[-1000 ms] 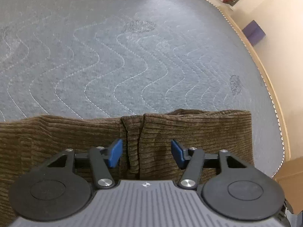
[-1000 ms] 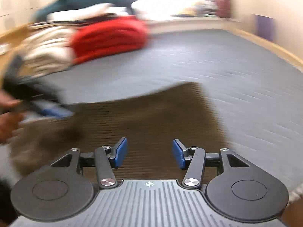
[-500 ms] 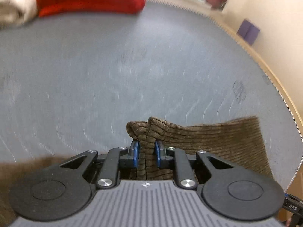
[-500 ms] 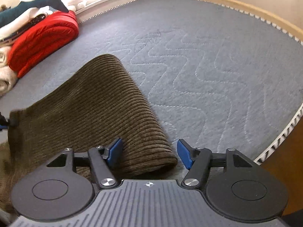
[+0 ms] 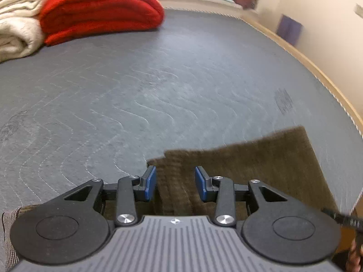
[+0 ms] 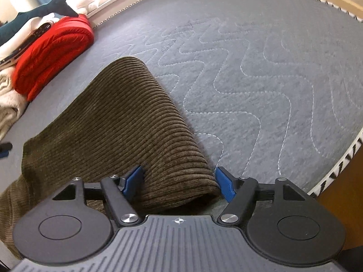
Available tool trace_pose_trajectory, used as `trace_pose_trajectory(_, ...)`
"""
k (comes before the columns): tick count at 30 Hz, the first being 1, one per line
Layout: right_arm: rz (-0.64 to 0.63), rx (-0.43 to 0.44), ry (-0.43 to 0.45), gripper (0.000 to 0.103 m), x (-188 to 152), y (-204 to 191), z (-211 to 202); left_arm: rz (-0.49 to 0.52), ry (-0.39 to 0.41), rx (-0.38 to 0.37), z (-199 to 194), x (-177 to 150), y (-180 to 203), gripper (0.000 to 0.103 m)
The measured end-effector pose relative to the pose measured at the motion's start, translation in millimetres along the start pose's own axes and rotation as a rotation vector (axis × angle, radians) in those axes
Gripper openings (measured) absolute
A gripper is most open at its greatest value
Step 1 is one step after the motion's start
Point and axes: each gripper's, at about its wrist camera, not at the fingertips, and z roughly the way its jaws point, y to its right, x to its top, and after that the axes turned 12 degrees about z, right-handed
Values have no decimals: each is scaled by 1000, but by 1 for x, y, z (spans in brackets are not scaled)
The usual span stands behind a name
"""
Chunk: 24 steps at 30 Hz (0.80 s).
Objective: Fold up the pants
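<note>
My left gripper point(image 5: 175, 182) tilts down, its jaws opening, clear of the brown corduroy pants point(image 5: 261, 161) beneath them. My right gripper point(image 6: 179, 182) also tilts down, jaws opening astride the folded edge, released. Open grey mattress point(image 6: 261, 68) runs to twelve o'clock; red blanket point(image 5: 97, 9) at eleven.

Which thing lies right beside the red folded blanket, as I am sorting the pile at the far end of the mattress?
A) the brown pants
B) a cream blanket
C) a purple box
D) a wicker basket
B: in the left wrist view the cream blanket is pressed against the red folded blanket, while the brown corduroy pants lie far nearer on the mattress.
</note>
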Motion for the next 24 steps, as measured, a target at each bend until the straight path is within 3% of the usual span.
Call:
trace_pose_trajectory(5, -13, 0, 18, 50, -2, -4, 1, 46, 17, -34, -6, -3, 8, 42)
trace_pose_trajectory(9, -102, -16, 62, 34, -8, -17, -7, 44, 6, -80, -10, -3, 12, 42)
trace_pose_trajectory(24, -405, 21, 246, 25, -26, -94, -65, 69, 54, -139, -38, 1, 17, 46)
